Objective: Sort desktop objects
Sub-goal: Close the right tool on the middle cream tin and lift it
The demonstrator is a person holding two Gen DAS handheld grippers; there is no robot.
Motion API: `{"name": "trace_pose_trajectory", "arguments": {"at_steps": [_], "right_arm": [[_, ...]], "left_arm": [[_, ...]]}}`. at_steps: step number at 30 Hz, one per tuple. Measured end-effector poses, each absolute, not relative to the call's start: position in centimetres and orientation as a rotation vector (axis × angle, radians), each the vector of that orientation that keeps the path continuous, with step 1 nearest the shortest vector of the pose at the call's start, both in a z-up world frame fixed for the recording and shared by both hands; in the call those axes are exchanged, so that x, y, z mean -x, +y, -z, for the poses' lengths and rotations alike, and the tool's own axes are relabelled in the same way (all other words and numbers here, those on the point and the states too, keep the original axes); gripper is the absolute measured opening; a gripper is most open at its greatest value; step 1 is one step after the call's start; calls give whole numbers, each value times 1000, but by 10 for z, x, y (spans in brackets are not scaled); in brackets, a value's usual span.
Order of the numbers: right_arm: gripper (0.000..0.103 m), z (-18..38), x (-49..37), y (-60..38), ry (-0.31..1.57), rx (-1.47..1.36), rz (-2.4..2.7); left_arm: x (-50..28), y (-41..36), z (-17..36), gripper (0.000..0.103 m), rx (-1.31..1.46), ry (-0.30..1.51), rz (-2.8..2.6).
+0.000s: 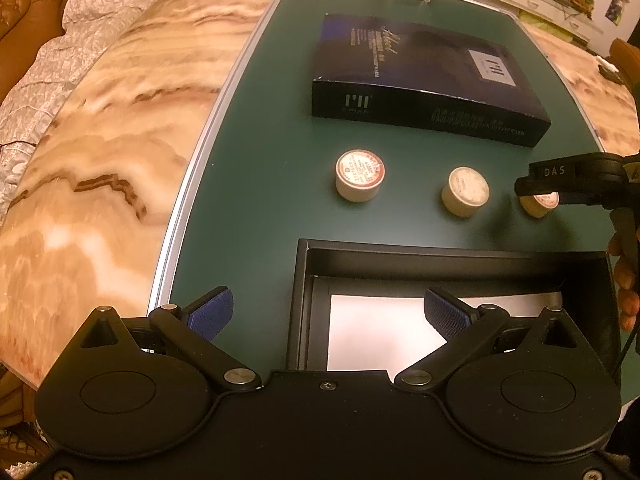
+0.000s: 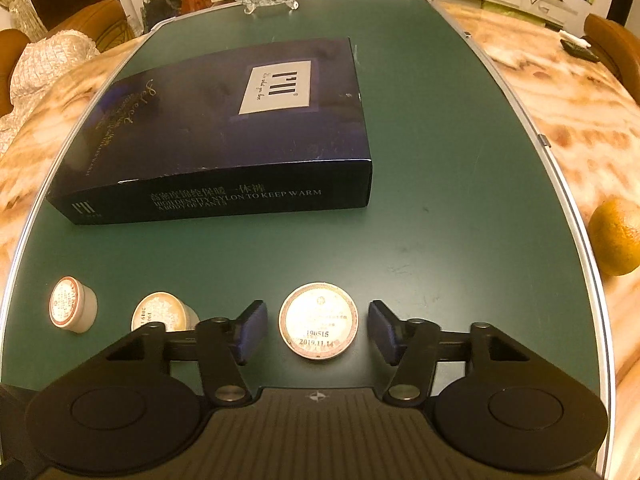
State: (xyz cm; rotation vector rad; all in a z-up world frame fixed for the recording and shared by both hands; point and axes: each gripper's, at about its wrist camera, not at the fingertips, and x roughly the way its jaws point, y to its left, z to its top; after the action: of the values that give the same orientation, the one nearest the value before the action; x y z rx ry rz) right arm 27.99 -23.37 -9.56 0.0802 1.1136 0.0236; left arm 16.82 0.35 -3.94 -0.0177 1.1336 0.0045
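Sorting looks barely begun: all three round tins, including the tin (image 2: 318,321) between the open right tool (image 2: 317,330) fingers, sit on the table (image 2: 460,168), the tray (image 1: 448,254) holds none, left tool (image 1: 329,314) open.

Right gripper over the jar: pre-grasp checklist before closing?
1. Right gripper open: ok.
2. Jar centred between the fingers: ok.
3. Pads low enough on the jar wall: cannot tell.
4. Middle jar clear of the left finger: cannot tell, partly hidden.
5. Tray open to receive: ok.
6. Left gripper open, over the tray's near edge, may block the drop: not ok.
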Motion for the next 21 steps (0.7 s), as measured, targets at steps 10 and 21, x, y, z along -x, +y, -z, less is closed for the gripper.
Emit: {"name": "trace_pose_trajectory", "arguments": {"at_steps": [10, 21], "right_arm": [[45, 93, -279, -236, 1113, -109, -33], [45, 43, -226, -237, 1057, -149, -86]], "left_arm": [[-165, 4, 39, 103, 17, 1134, -4], [-153, 11, 29, 103, 41, 1119, 3]]}}
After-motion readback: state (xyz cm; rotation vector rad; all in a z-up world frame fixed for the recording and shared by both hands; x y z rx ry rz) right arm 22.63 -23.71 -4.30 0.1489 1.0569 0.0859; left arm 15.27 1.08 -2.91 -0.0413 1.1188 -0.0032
